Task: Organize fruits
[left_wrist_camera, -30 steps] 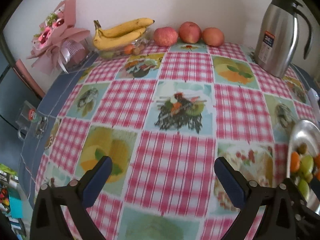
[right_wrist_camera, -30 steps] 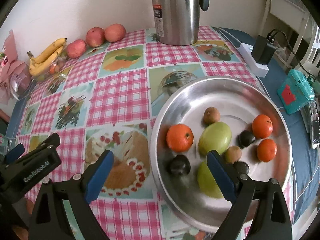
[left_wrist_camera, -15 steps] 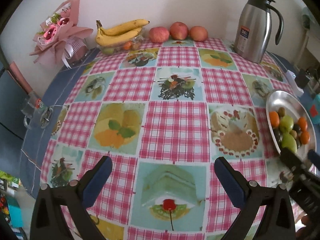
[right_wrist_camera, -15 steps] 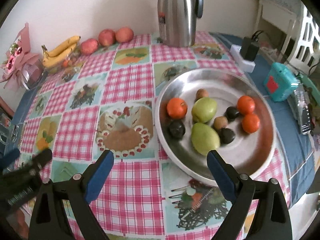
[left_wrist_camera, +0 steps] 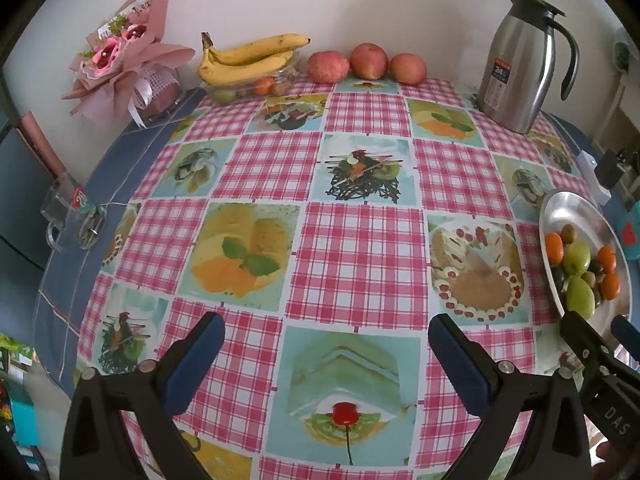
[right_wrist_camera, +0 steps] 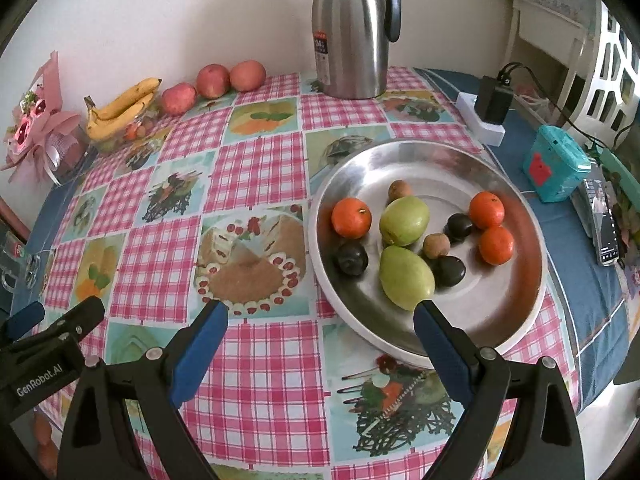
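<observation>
Hovering above the checked tablecloth, the left gripper has its blue-padded jaws spread wide with nothing between them, and the right gripper is just as wide and empty, its right finger in front of the near rim of the steel tray. Only the right wrist view looks properly into that tray: three oranges, two green fruits, three dark plums and two small brown fruits, all loose in the middle. From the left wrist view the tray is a sliver at the right edge, but the back wall shows better there: a bunch of bananas resting on a clear container, three red apples in a row beside it, a wrapped pink bouquet to the left and one steel jug on the right. A teal box and a charger show clearly only in the right view.
</observation>
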Available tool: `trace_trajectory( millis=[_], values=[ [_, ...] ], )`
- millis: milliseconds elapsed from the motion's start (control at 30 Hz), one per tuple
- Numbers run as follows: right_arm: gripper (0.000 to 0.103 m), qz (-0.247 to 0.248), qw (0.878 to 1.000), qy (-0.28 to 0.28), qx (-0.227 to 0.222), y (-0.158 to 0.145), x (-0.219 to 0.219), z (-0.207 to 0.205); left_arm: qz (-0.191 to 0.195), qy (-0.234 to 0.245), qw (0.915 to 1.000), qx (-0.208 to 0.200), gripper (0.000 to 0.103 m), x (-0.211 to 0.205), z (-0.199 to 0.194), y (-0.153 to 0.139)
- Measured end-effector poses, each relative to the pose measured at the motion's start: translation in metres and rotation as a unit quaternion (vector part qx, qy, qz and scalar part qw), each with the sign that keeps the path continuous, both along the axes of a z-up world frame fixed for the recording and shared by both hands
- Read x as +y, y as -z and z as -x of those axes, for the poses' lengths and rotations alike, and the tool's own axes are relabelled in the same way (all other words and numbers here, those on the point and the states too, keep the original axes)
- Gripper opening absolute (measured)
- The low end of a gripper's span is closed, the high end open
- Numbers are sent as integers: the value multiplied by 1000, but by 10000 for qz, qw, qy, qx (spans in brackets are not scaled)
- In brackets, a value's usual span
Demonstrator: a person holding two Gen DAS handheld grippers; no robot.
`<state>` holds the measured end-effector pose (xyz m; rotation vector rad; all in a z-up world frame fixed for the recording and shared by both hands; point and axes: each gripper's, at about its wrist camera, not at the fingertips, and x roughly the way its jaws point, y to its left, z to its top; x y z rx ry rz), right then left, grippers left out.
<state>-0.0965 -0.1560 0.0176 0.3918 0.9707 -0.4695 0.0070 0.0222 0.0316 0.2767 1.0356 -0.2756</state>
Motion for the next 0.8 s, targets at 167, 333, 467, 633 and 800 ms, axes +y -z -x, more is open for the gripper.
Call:
trace_trajectory(
  millis=[167, 333, 467, 633, 800],
  values=[
    [94, -66, 10000, 25, 15, 3, -1, -1, 1, -82, 9999, 60, 103, 4, -4, 2],
    [94, -129, 9999, 70, 59, 8, -4, -2, 19, -115, 9999, 95, 103, 5, -5, 3],
    [94, -124, 9998, 93, 86, 10, -5, -1, 9, -73, 9999, 117, 103, 4, -5, 4],
    [94, -129, 9998, 100, 113, 11, -6, -1, 9, -74, 9999, 127, 103, 3, -6, 4],
    [94, -127, 9998, 60, 137, 13, -5, -3, 29, -83, 9999, 128, 103, 3, -7, 4]
  ],
)
